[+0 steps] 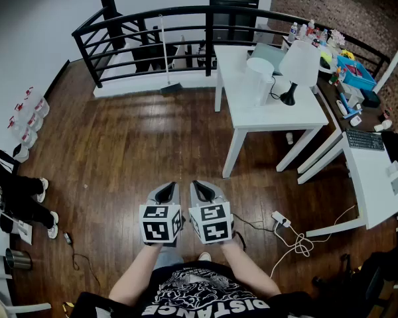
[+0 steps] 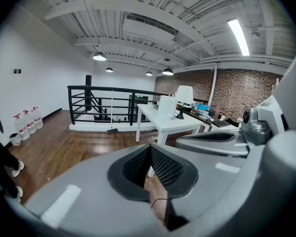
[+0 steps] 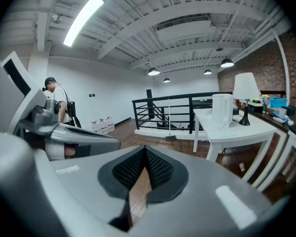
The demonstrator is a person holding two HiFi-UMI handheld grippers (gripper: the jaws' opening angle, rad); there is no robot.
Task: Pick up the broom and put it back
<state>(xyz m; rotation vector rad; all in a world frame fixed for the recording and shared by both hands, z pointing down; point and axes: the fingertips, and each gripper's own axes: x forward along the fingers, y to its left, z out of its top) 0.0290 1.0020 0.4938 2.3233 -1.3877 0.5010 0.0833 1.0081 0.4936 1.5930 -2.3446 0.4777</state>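
Wood flr [image 1: 119, 158], broom [image 1: 172, 88] @ railing [image 1: 186, 8]

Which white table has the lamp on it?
The middle table, beside the railing: the lamp stands on it. The other white table, at the right edge, bears a keyboard.

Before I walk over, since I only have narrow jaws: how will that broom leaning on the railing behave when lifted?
The broom looks light: thin handle, small head. The long handle seems stiff but probably smooth, so it may swing head-down in a narrow grip. It merely leans on the black railing, so a nudge could topple it.
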